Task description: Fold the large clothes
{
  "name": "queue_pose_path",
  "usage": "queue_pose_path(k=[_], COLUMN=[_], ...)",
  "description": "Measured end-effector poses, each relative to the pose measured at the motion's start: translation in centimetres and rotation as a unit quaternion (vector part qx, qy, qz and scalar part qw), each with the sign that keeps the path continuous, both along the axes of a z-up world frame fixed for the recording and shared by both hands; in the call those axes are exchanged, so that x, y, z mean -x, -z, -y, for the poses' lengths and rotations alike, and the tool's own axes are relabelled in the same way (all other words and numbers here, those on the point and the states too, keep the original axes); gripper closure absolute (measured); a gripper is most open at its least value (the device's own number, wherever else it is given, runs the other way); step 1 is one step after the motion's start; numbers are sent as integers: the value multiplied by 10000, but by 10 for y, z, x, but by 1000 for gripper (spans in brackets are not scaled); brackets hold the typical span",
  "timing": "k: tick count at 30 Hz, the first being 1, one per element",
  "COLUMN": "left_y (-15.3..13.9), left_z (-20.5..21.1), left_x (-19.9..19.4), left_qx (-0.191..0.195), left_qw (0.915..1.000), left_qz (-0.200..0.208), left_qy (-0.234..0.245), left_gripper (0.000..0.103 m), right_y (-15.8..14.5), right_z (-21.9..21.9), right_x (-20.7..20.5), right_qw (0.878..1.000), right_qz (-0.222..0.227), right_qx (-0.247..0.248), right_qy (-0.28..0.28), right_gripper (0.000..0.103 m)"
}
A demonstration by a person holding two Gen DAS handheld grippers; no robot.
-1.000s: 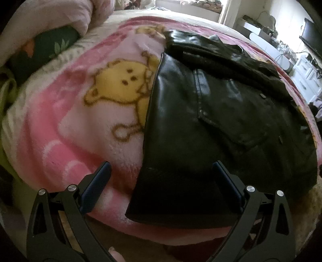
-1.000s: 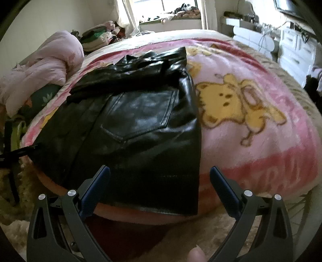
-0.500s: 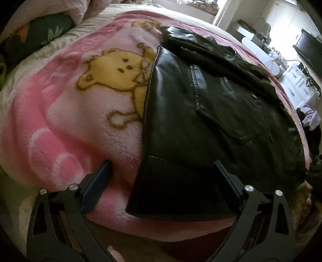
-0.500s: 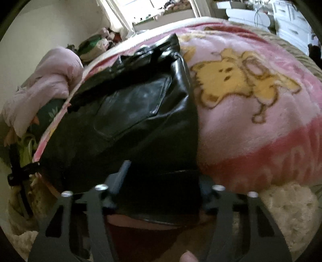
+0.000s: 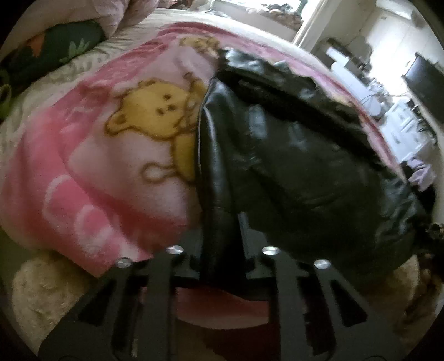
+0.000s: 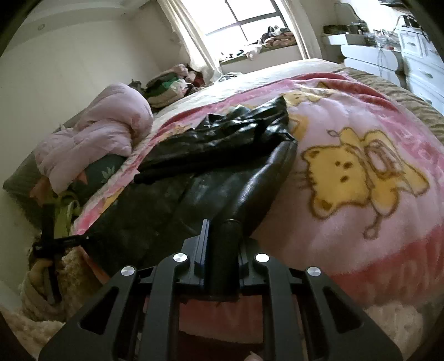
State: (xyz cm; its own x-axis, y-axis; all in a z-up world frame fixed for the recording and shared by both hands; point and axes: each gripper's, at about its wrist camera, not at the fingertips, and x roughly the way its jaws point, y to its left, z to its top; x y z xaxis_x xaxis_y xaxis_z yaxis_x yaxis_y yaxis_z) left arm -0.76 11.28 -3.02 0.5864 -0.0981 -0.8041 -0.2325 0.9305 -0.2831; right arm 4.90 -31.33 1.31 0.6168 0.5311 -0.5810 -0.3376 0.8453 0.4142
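Observation:
A black leather jacket (image 5: 299, 166) lies on a pink blanket with yellow bears (image 5: 116, 172) on a bed. My left gripper (image 5: 219, 238) is shut on the jacket's near hem corner, which bunches between the fingers. In the right wrist view the same jacket (image 6: 211, 155) lies across the blanket (image 6: 360, 177). My right gripper (image 6: 222, 236) is shut on the other near hem corner and lifts it, so the leather rises in a taut fold toward the fingers.
A pink quilt (image 6: 100, 133) and a dark floral pillow (image 5: 52, 47) lie at the head side. White drawers (image 6: 421, 61) and a window (image 6: 244, 16) stand beyond the bed. A cream fluffy rug (image 5: 41, 300) lies below the bed edge.
Both grippers moved in onto the jacket's near hem and closed on its corners. The right one has lifted its corner off the blanket.

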Motion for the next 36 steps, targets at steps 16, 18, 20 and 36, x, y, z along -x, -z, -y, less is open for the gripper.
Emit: queue_pose_path(k=[16,18,20,36], left_y=[-57,-65,-74,-115], left_z=[7,5,4,-17], left_x=[-37,-42,-48,-114], left_qx=[258,268,267,511], left_qw=[9969,9961,9952,9913], left_qz=[712,816,916,1202], left_qy=[229,215,213,150], left_gripper=[97,97,97,96], right_y=[-36,-42,-50,-82], right_z=[2,3,3,8], right_x=[-18,-25,-33,-113], right_qw=[9989,9989,9986,9957], right_qz=[364,394,441,597], right_qx=[-263,-240,-253,-457], right_qy=[94,128,173,536], right_gripper=[90,90,90,90])
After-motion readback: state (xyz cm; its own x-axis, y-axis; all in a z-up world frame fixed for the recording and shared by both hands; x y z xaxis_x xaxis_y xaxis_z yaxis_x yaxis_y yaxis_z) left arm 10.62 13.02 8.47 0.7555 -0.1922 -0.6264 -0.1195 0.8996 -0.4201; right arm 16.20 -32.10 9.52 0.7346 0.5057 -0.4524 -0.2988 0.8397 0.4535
